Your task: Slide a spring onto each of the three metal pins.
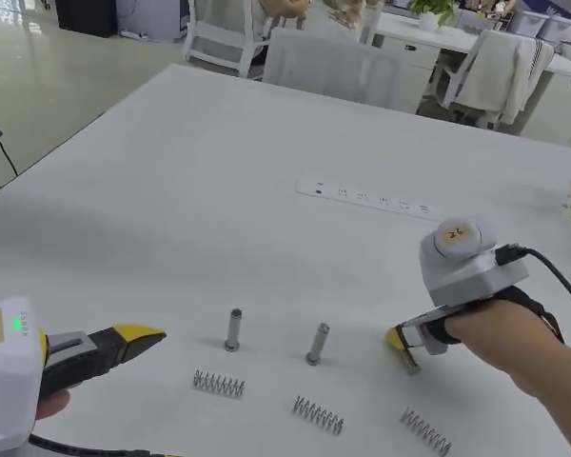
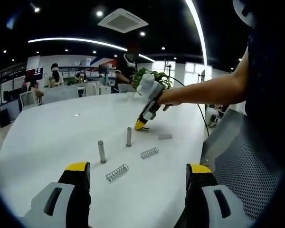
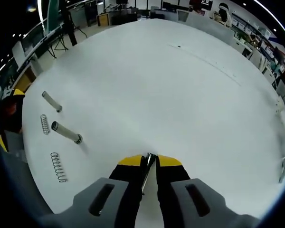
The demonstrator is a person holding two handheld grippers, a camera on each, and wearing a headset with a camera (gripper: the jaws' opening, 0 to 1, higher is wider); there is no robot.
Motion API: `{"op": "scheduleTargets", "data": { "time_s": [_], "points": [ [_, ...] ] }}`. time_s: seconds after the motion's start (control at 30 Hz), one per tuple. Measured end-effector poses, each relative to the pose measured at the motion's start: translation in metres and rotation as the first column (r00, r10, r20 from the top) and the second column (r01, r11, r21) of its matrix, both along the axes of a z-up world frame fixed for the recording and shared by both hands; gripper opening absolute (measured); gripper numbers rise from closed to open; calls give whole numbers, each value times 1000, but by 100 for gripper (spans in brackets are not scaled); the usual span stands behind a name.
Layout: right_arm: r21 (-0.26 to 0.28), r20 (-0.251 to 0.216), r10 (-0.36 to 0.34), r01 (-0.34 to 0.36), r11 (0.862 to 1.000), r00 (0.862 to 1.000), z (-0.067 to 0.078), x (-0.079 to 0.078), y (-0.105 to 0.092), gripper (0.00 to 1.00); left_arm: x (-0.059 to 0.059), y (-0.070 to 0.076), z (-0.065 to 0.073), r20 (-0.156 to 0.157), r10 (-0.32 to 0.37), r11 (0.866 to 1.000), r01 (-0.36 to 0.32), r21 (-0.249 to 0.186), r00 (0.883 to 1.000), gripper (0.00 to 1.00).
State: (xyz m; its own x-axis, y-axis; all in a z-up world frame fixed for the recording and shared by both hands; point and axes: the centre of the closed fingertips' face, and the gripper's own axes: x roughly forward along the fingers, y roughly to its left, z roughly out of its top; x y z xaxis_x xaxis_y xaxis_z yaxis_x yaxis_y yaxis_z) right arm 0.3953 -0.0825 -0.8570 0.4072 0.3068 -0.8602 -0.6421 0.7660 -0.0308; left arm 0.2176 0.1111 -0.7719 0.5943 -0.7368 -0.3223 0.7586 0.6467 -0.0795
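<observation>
Left gripper (image 2: 138, 168): nearest of all, low at the left in the head view. Its own view had the yellow jaws spread wide, nothing between them.
Right gripper (image 1: 404, 343): tips down at the table, clamped on the third pin (image 3: 146, 173). Its own view caught the thin shaft pinched between the yellow tips, where the head view gave just a glint of metal.
Pins: left pin (image 1: 233, 328) and middle pin (image 1: 317, 343) stood upright, apart, both bare.
Springs: left spring (image 1: 219, 384), middle spring (image 1: 318, 415) and right spring (image 1: 425, 430) lay flat, each just nearer than a pin.
Room: table (image 1: 219, 190) ran bare from the pins to the power strip (image 1: 371, 200); its left edge slanted away, well clear of both grippers.
Far edge: chairs (image 1: 333, 67) stood against it.
</observation>
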Motion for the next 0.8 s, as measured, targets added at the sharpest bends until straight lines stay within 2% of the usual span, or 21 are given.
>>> {"op": "scheduleTargets", "data": {
  "time_s": [0.27,0.4,0.6,0.8],
  "points": [
    [-12,-13,-15,15,1000,1000,-1,1,1,8,0,2,0,0,0,1000,0,0,1000,79],
    [-30,-8,-12,12,999,1000,-1,0,2,7,0,1,0,-2,-2,1000,2,0,1000,79],
    [-88,-2,-5,5,996,1000,-1,-1,4,6,0,-1,0,0,-6,1000,6,-4,1000,78],
    [-99,-19,-27,25,995,999,-1,0,2,6,0,-1,-2,-3,-11,1000,11,0,1000,78]
  ]
}}
